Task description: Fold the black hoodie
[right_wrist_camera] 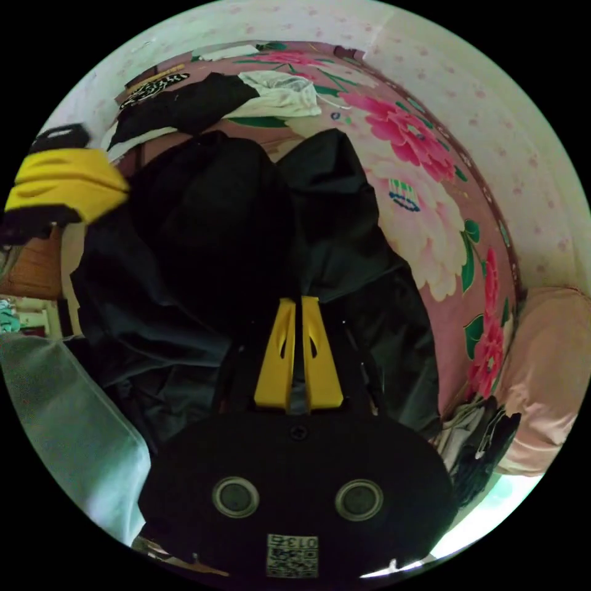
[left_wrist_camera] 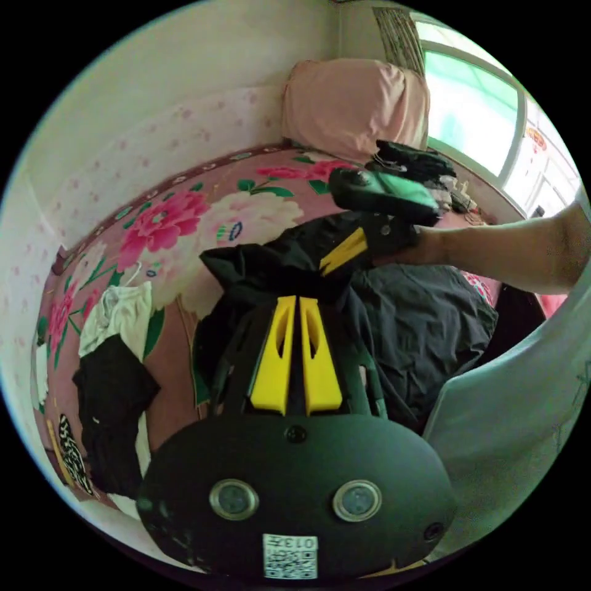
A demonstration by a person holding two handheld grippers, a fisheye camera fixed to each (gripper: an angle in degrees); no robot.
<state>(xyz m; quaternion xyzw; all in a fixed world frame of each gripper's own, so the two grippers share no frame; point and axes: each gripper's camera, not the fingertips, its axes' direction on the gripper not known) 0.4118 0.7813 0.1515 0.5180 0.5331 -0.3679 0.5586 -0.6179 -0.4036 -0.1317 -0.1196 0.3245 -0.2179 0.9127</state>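
- The black hoodie (left_wrist_camera: 394, 314) lies in a heap on a bed, on a pink sheet with big flowers (left_wrist_camera: 184, 215)
- In the left gripper view, the left gripper (left_wrist_camera: 297, 303) has its two yellow jaws almost together, and the tips pinch a fold of the hoodie
- The pinched cloth stands up in a bunch above the rest of the hoodie
- The right gripper (left_wrist_camera: 345, 249) comes in from the right in the same view, with a hand (left_wrist_camera: 431, 246) and a bare arm behind it
- Its yellow jaw rests on the same raised bunch, just beside the left gripper's tips
- In the right gripper view, the right gripper (right_wrist_camera: 297, 303) has its jaws close together, pushed into the dark cloth of the hoodie (right_wrist_camera: 203, 246)
- The other gripper (right_wrist_camera: 61, 184) shows at the left edge there, yellow and blurry, touching the hoodie
- A pink pillow (left_wrist_camera: 354, 104) leans on the wall at the far end of the bed, near a window (left_wrist_camera: 474, 104)
- A small pile of dark things (left_wrist_camera: 412, 163) sits in front of the pillow
- More clothes, white (left_wrist_camera: 120, 311) and black (left_wrist_camera: 111, 394), lie on the bed, well apart from the hoodie
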